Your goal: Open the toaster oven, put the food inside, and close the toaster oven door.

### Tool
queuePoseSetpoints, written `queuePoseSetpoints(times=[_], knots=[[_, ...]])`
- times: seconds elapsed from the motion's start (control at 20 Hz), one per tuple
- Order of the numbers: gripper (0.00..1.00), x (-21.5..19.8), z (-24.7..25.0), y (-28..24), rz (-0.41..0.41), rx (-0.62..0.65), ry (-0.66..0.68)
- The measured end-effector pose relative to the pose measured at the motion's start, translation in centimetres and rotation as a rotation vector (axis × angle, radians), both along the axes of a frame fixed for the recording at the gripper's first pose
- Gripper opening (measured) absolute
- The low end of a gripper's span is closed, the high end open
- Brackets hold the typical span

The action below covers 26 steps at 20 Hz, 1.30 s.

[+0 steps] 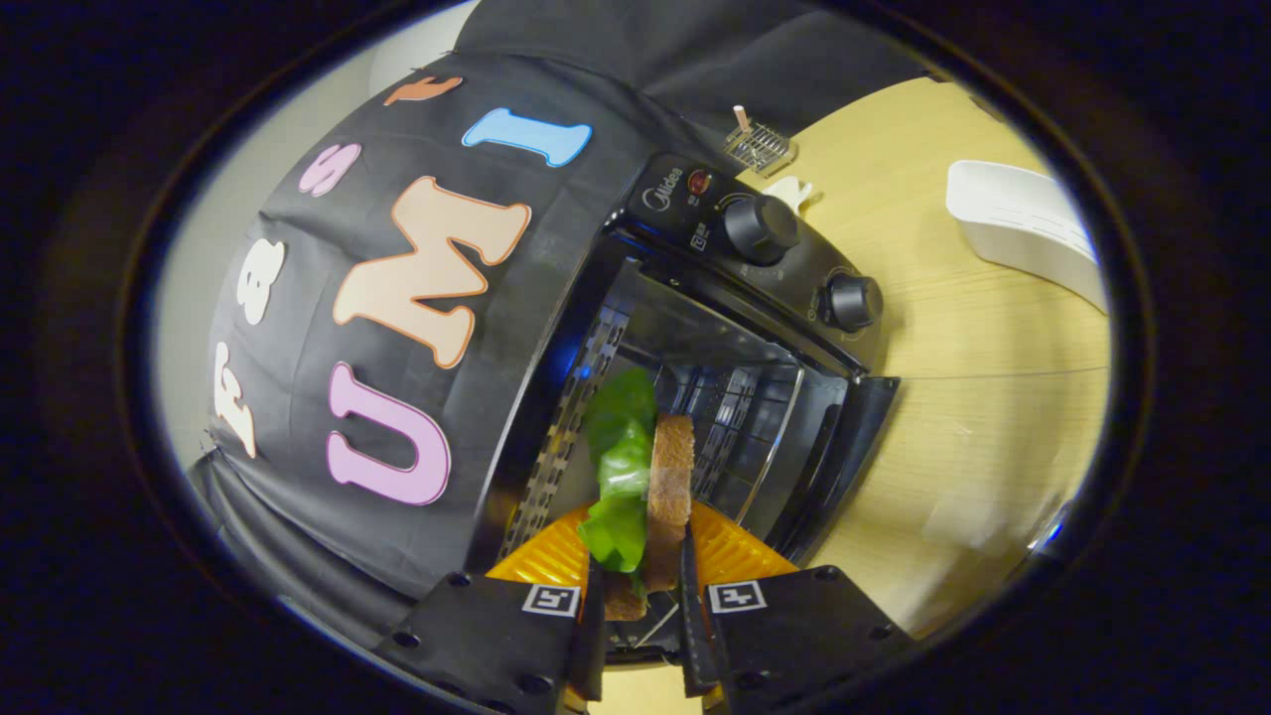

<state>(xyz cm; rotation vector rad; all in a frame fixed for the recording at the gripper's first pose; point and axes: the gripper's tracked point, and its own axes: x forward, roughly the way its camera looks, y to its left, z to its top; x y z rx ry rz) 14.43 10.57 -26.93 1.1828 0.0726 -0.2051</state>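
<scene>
— Fingers (642,596) first: what are they at?

— Both clamped on the food, a brown bread slice with a green lettuce leaf (645,477), held on edge and pointed into the oven mouth — a slim way in, I'd judge.

— Now largest to smallest.

— Pale wooden surface (983,348); then the black metal toaster oven (735,328), door already down, wire rack bare, so the opening looks done. White plastic tray (1023,223) well apart, beyond the oven. Two round black knobs (760,228) on the panel.

— What's left?

— Setting the food on the rack, then shutting the door.
</scene>
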Motion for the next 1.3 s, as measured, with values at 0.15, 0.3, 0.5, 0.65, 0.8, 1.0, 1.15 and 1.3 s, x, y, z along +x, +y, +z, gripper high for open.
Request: queuePoseSetpoints(times=[0.15,0.3,0.5,0.65,0.8,1.0,1.15,1.3], knots=[[0.33,1.1,-0.4,0.1,-0.004,-0.038,0.012],[0.33,1.5,-1.2,-0.3,-0.016,-0.073,0.044],[0.35,1.9,-1.8,-0.5,-0.019,-0.134,0.087],[0.51,1.7,-1.5,-0.9,-0.029,-0.217,0.14],[0.67,0.6,-1.4,-2.1,-0.062,-0.288,0.181],[0.89,-1.0,-1.5,-3.1,-0.077,-0.392,0.252],[0.99,-2.9,-0.6,-2.8,-0.062,-0.485,0.28],[1.0,-5.8,0.2,-2.2,-0.047,-0.536,0.34]])
